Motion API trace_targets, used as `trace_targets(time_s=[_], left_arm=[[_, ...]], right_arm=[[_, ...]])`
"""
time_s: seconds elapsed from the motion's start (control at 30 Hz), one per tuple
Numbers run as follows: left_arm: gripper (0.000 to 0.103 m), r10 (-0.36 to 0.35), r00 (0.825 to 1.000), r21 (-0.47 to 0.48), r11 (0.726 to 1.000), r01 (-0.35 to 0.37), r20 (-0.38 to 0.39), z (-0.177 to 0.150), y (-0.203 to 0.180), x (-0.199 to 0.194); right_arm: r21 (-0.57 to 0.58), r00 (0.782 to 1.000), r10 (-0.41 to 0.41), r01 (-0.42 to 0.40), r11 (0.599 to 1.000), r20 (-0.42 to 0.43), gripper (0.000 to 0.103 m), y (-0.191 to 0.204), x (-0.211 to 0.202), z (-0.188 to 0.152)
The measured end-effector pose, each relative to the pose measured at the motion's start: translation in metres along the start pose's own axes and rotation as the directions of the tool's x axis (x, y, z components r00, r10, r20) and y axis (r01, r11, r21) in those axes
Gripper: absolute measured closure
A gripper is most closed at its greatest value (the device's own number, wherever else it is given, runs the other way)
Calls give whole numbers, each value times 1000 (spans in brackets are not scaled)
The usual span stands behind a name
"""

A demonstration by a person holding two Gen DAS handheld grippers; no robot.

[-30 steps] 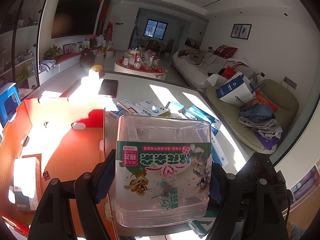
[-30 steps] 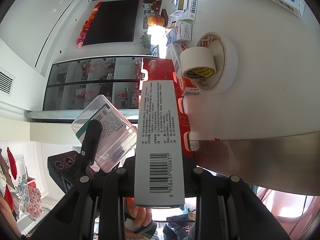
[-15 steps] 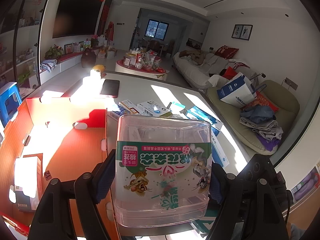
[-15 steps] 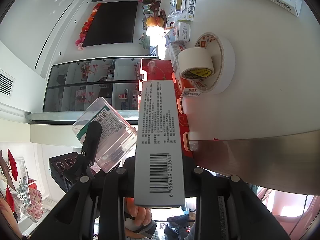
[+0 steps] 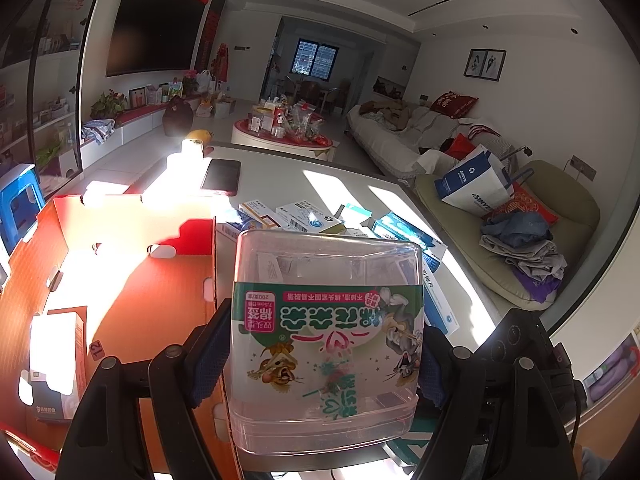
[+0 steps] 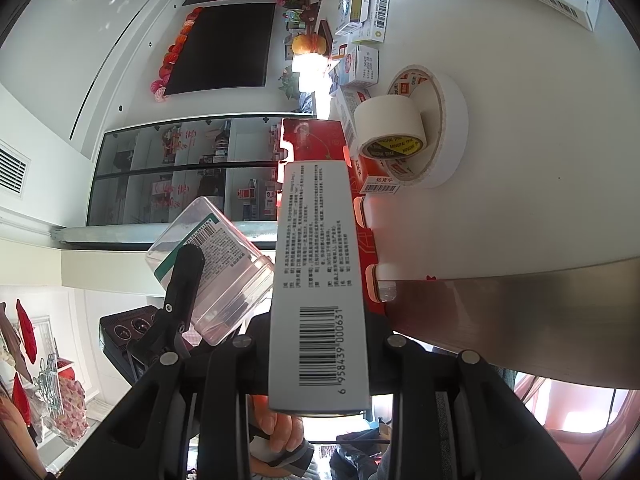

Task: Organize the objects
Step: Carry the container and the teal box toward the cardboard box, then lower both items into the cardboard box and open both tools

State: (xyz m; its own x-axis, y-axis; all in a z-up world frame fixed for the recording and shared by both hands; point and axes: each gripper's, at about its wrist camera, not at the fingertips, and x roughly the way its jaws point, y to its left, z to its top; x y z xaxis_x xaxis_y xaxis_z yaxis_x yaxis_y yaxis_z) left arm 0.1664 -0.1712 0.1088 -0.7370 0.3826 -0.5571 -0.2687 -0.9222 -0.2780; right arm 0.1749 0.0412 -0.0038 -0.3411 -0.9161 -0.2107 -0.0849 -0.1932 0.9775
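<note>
My left gripper [image 5: 326, 344] is shut on a clear plastic cotton-swab box [image 5: 326, 320] with a green cartoon label, held above the edge of an open red cardboard box [image 5: 132, 292]. The same swab box shows in the right wrist view [image 6: 216, 268]. My right gripper [image 6: 318, 344] is shut on a long grey carton with a barcode [image 6: 318, 280], held beside the white table's [image 6: 520, 160] edge; this view is rolled sideways. The red box's wall [image 6: 316, 136] shows behind the carton.
Several medicine boxes [image 5: 304, 216] and a black phone [image 5: 222, 176] lie on the table. Two tape rolls [image 6: 404, 128] sit next to small boxes [image 6: 364, 64]. A white carton [image 5: 56, 364] lies inside the red box. A sofa [image 5: 520, 240] stands to the right.
The left wrist view has shifted slightly, the red box and table items sliding a little right. Both grippers keep their holds; the right view is nearly unchanged.
</note>
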Motion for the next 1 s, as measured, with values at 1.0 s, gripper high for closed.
trace_targets(time_s=[1.0], left_arm=[[20, 357, 933, -204, 918, -341, 49, 21, 74, -36]], right_arm=[[-208, 994, -4, -19, 978, -109, 74, 77, 70, -2]])
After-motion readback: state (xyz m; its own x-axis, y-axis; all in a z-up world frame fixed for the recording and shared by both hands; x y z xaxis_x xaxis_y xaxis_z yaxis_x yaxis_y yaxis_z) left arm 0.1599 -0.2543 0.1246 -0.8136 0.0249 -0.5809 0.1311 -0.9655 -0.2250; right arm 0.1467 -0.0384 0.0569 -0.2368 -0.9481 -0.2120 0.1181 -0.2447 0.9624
